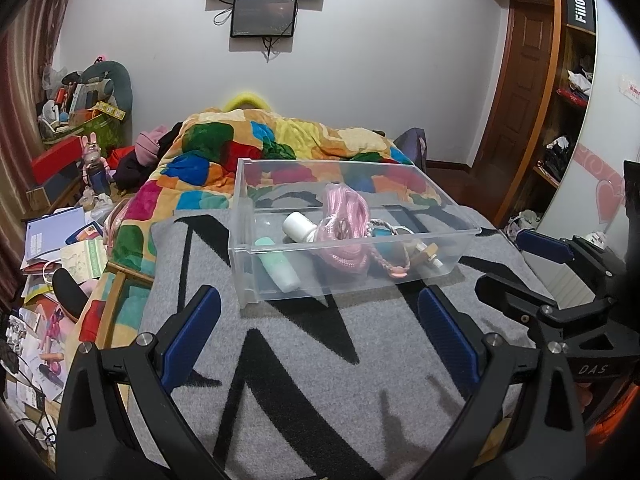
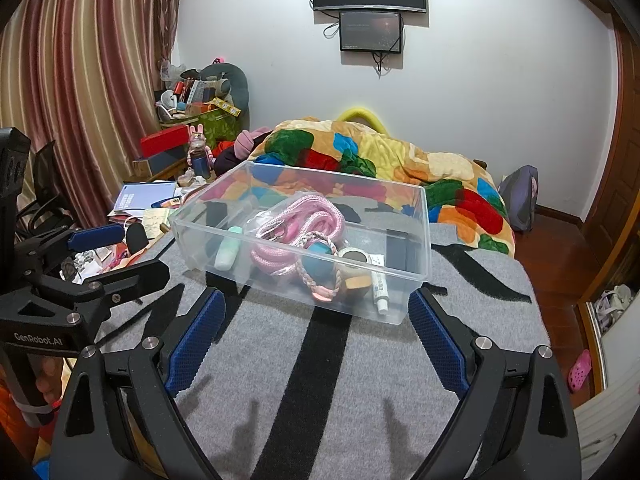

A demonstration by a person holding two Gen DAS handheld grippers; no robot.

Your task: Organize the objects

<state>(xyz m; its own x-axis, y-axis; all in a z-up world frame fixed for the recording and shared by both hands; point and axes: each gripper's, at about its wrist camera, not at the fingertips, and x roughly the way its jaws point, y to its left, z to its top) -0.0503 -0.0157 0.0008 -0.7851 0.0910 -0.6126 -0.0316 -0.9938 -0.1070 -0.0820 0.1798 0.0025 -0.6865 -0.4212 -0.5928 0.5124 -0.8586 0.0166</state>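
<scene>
The left gripper (image 1: 320, 336) is a matte black frame with two angular arms, a silver round screw head behind each finger, and ribbed blue pads (image 1: 448, 336) on the fingers' inner faces. The right gripper (image 2: 316, 340) is built alike, its blue pads (image 2: 438, 344) finely knurled, with triangular cut-outs in the black arms behind the screws. Seen from the other camera, the right one's body bears white letters "DAS" and the left one's "GenRobot.AI", well behind the fingers.
</scene>
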